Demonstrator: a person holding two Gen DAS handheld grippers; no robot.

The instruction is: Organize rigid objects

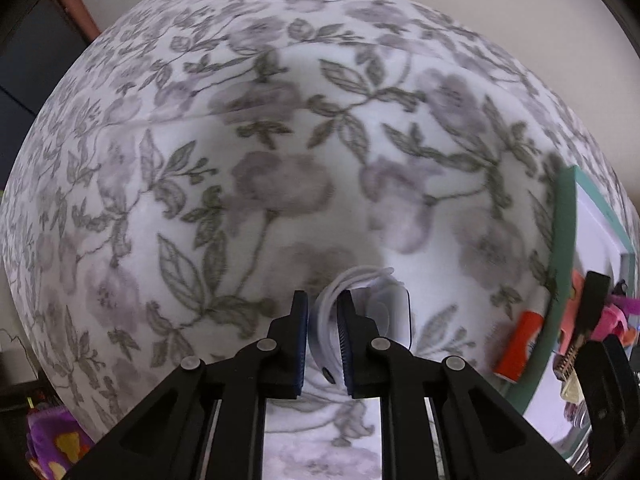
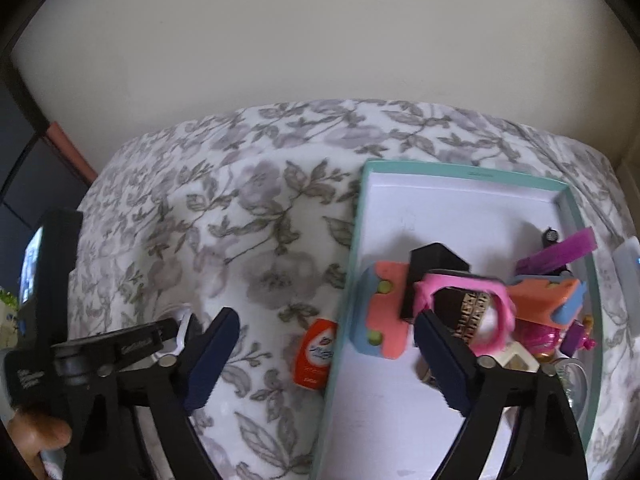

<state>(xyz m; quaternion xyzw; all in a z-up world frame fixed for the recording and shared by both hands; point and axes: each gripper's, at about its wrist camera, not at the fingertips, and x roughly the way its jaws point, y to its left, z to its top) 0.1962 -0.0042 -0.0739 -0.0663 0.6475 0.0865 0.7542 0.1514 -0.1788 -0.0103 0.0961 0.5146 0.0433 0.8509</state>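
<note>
Two grippers worked over the floral cloth (image 1: 192, 184). The left gripper (image 1: 323, 344) pinched a white coiled cable (image 1: 352, 280) resting on the cloth. The right gripper (image 2: 326, 354) stood wide and empty, straddling the teal tray's (image 2: 460, 171) left rim, beside an orange tube (image 2: 316, 354).

Floral bedspread (image 2: 248, 240), plain cream wall (image 2: 320, 40)

the left gripper (image 1: 323, 344), black-framed with dark blue ribbed pads, pointed straight down with its jaws nearly together, clamped on a white coiled cable (image 1: 352, 280), while the matching right gripper (image 2: 326, 360) tilted steeply downward with its jaws spread wide, gripping nothing.
</note>
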